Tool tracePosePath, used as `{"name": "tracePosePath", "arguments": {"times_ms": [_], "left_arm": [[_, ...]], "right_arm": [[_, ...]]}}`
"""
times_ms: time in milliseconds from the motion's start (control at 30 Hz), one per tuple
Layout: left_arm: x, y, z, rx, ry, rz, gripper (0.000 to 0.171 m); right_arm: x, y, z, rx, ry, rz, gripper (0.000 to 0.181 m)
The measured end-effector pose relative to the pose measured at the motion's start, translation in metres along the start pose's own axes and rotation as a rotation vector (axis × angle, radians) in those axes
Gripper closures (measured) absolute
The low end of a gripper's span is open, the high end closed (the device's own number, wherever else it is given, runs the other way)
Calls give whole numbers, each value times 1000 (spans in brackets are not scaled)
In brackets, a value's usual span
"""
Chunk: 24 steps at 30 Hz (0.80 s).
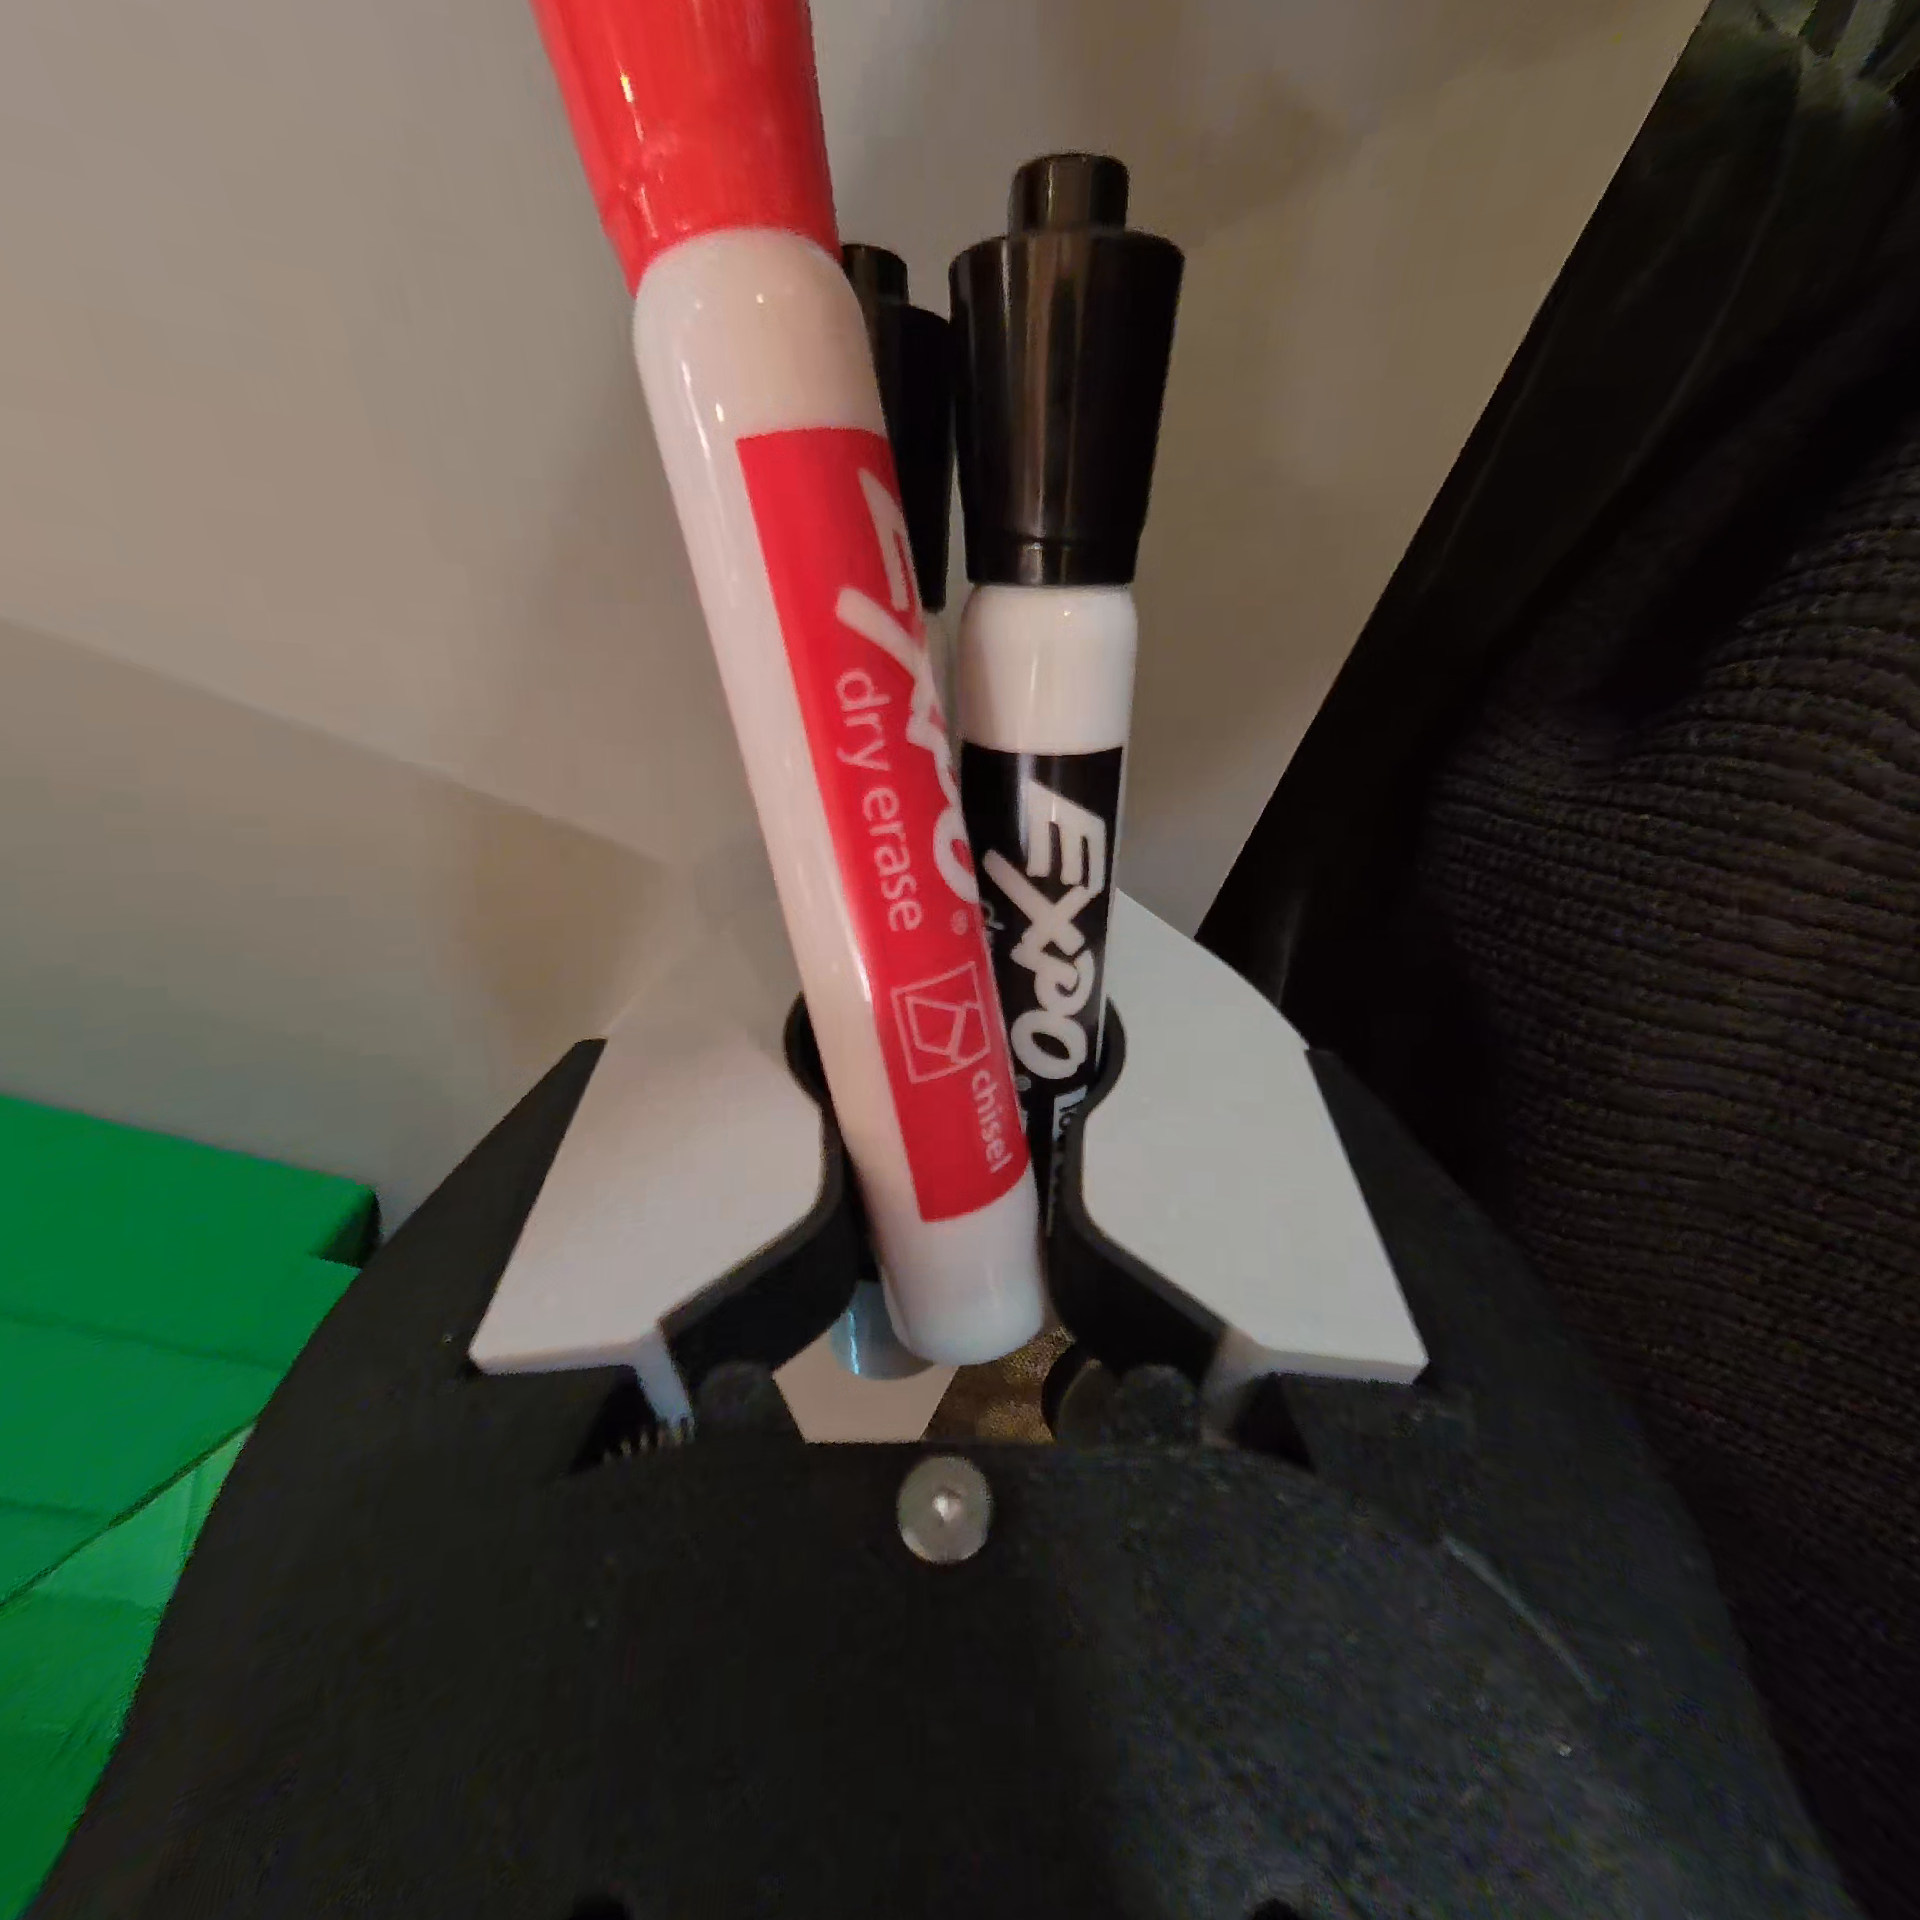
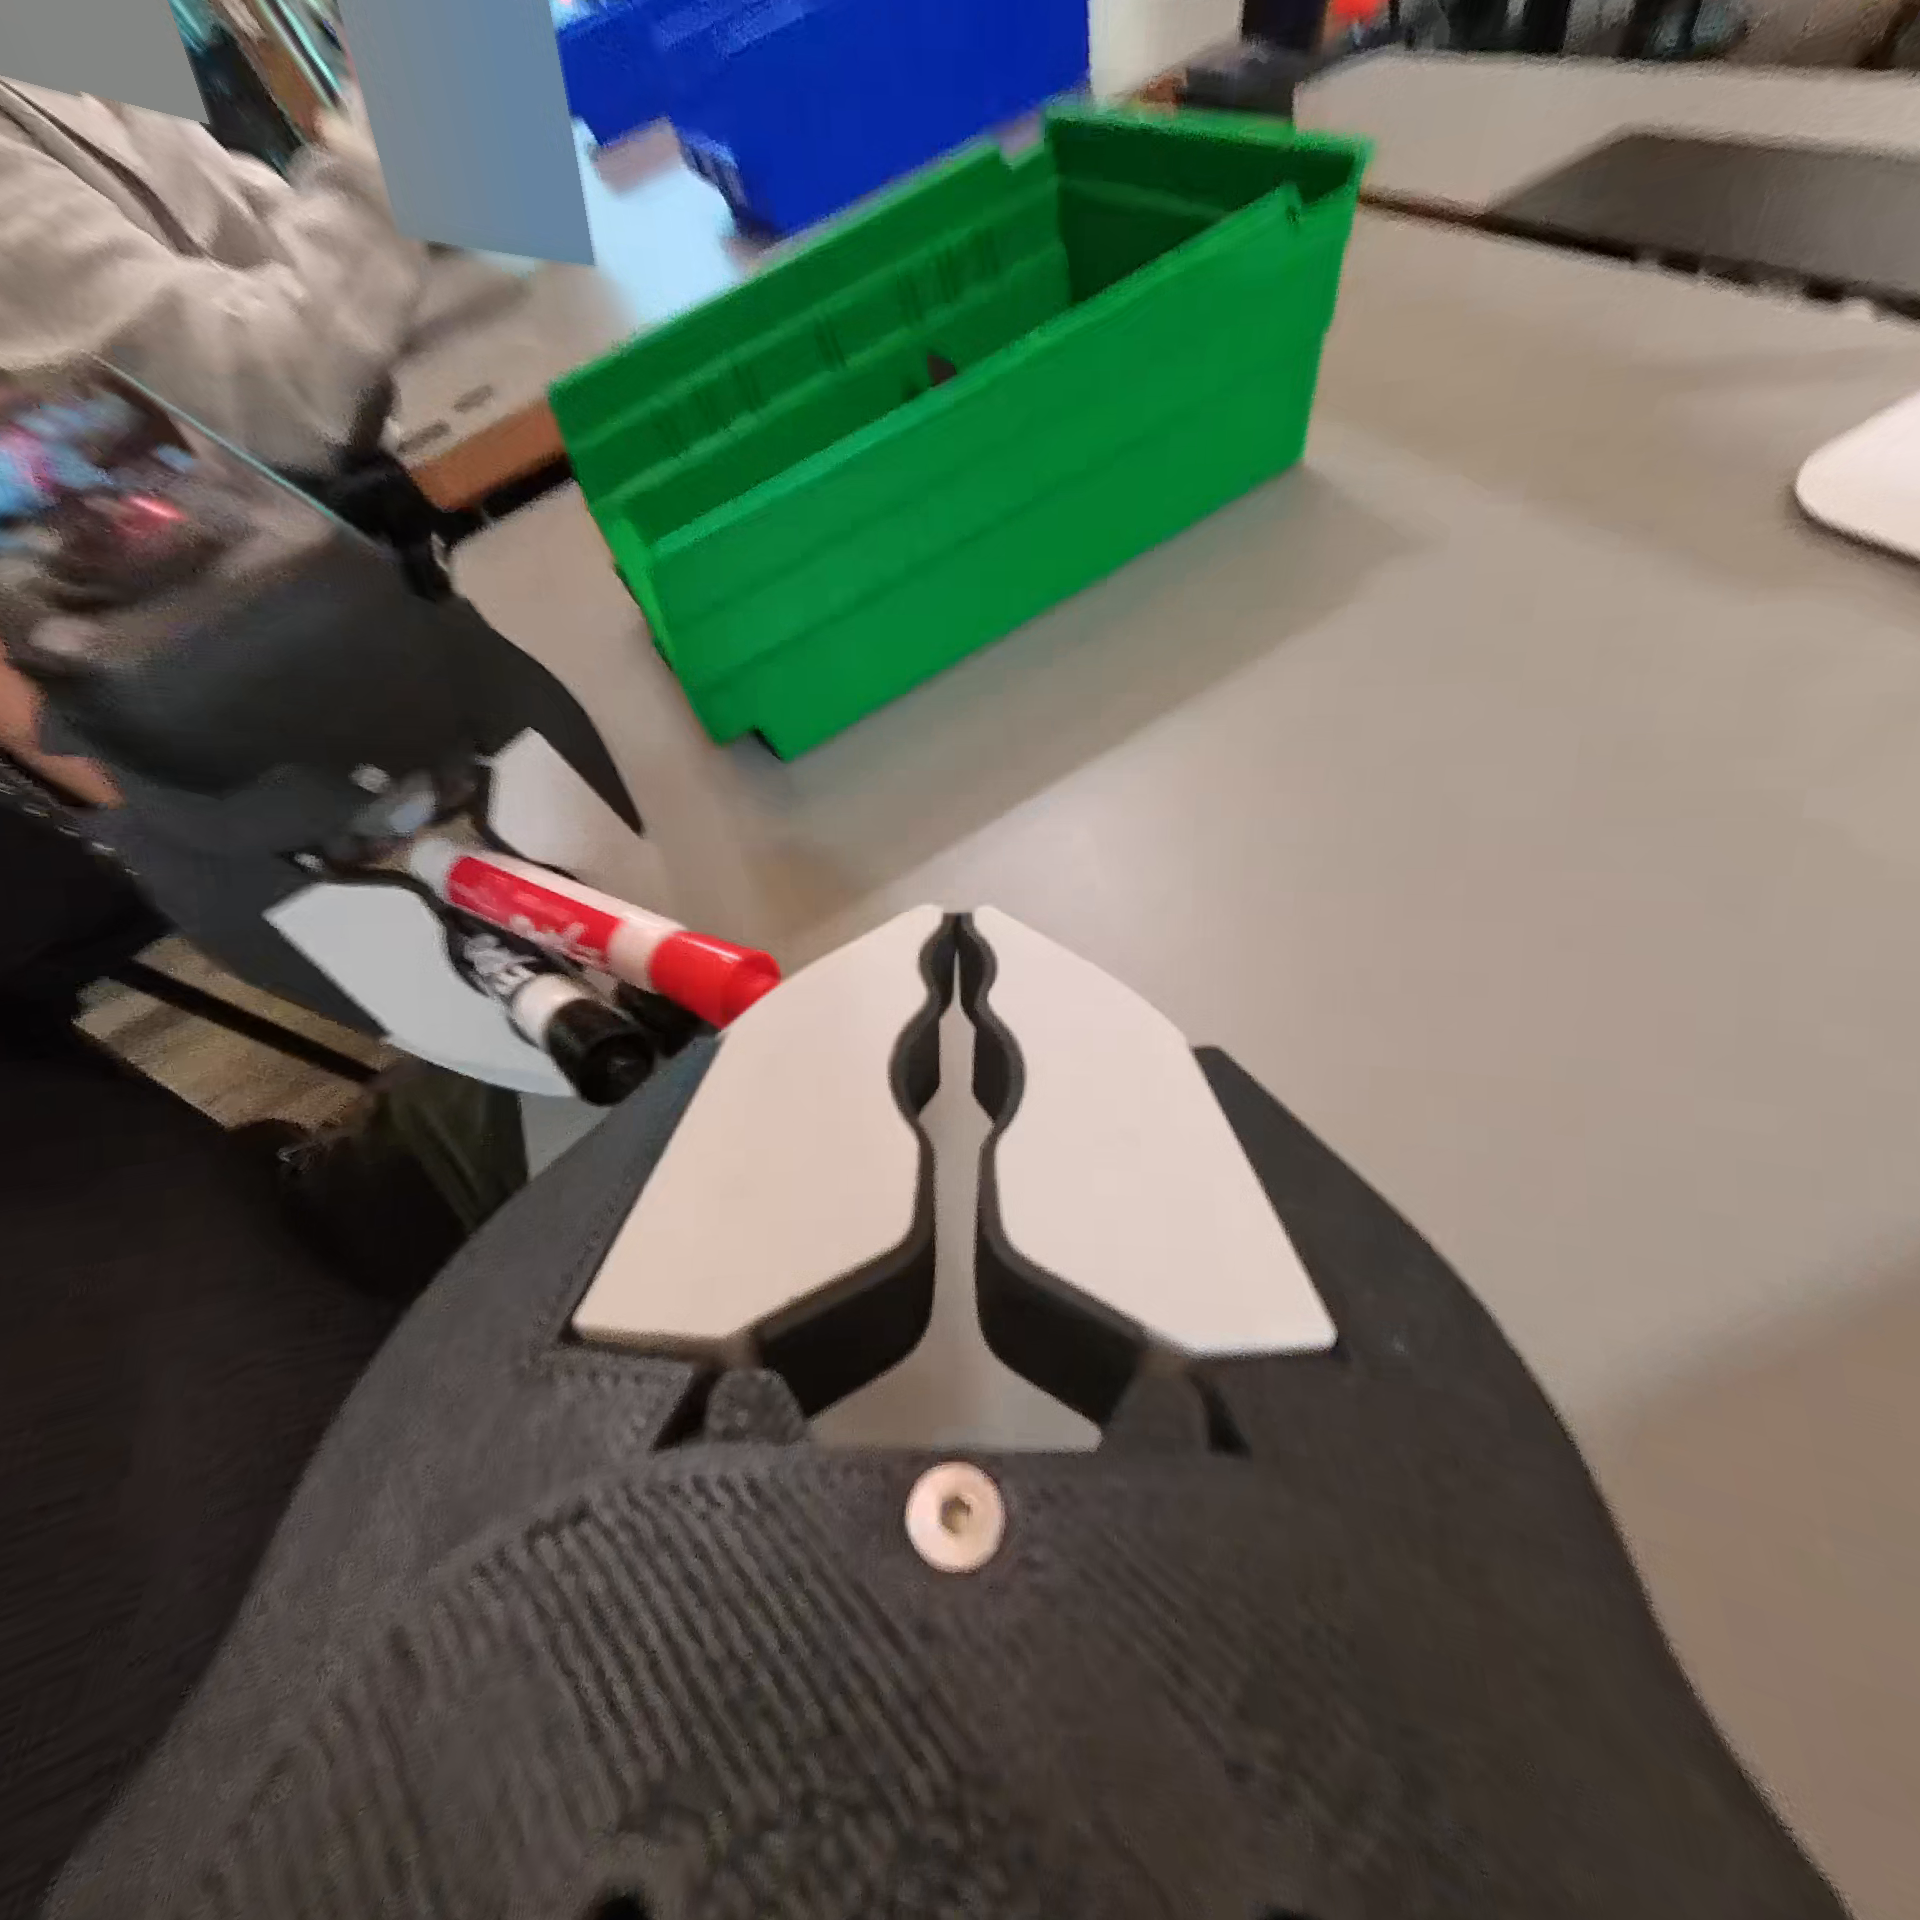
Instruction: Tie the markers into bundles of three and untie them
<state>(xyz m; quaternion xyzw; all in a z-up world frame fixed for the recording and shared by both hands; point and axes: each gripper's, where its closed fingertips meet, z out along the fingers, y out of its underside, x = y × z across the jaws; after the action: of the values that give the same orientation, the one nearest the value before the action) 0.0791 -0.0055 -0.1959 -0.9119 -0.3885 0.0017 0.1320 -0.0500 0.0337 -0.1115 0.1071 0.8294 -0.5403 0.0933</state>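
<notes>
My left gripper point(image 1: 956, 997) is shut on three dry-erase markers held as a bundle. These are a red-capped marker point(image 1: 831, 779), a black-capped marker point(image 1: 1049, 727) and a second black-capped one point(image 1: 904, 395) mostly hidden behind them. The caps point away from the gripper. In the right wrist view the left gripper point(image 2: 447, 935) is at the left with the red marker point(image 2: 603, 925) and a black marker point(image 2: 561, 1013), their caps close to my right gripper's left side. My right gripper point(image 2: 958, 920) is shut and empty, above the grey table point(image 2: 1455, 831).
A green plastic bin point(image 2: 966, 436) stands open on the table beyond both grippers; its corner shows in the left wrist view point(image 1: 156, 1351). A blue bin point(image 2: 831, 94) is farther back. A white object point(image 2: 1870, 478) lies at the right edge. A person's sleeve point(image 2: 187, 260) is at the left. Left tips to right tips: about 15 cm.
</notes>
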Motion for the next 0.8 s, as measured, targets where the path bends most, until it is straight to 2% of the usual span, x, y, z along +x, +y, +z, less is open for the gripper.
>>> {"name": "tracePosePath", "arguments": {"times_ms": [100,200,333,567,800], "left_arm": [[2,0,0,-3,3,13,126],[2,1,0,-7,3,17,126],[-3,2,-2,-3,-11,0,126],[-12,3,-6,-21,-102,22,126],[-8,5,-5,-33,-83,27,126]], "right_arm": [[-8,23,17,-110,1,-55,181],[-32,29,22,-144,-100,-117,181],[-46,27,19,-133,-165,-166,181],[-46,25,17,-121,-158,-190,181],[-46,24,18,-111,-131,-216,181]]}}
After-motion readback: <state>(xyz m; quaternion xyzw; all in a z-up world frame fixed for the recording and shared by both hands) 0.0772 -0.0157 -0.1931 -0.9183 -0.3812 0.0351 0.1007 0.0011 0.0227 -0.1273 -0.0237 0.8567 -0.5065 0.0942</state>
